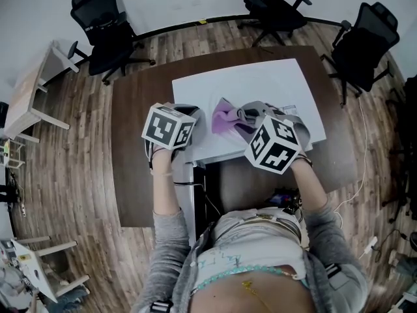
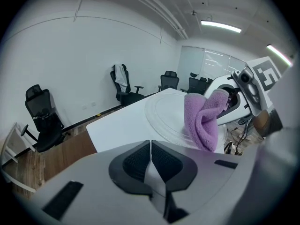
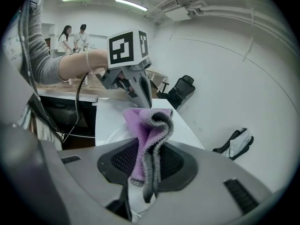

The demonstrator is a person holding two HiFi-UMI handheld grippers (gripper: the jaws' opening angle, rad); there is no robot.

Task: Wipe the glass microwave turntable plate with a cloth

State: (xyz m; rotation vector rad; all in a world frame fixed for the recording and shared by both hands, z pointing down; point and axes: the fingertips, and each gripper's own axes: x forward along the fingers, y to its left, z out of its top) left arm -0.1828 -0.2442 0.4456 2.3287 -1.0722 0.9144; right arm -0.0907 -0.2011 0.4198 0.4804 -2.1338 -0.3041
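The clear glass turntable plate (image 2: 171,111) lies on a white mat (image 1: 260,83) on the brown table. My left gripper (image 2: 150,146) is shut at the plate's near rim, its jaws closed to a thin slit on the glass edge. In the head view it sits at the mat's left side (image 1: 190,114). My right gripper (image 3: 149,161) is shut on a purple cloth (image 3: 146,125) with a grey underside. The cloth (image 2: 204,121) hangs from the right gripper (image 2: 229,102) onto the plate's top, opposite the left gripper (image 3: 140,90). From the head view the cloth (image 1: 225,118) is between the two grippers.
Black office chairs (image 1: 104,28) (image 1: 361,41) stand round the brown table (image 1: 137,142). A small light table (image 1: 29,100) is at the left. Cables hang at the table's near edge (image 1: 208,197). Two people (image 3: 74,37) stand far off in the right gripper view.
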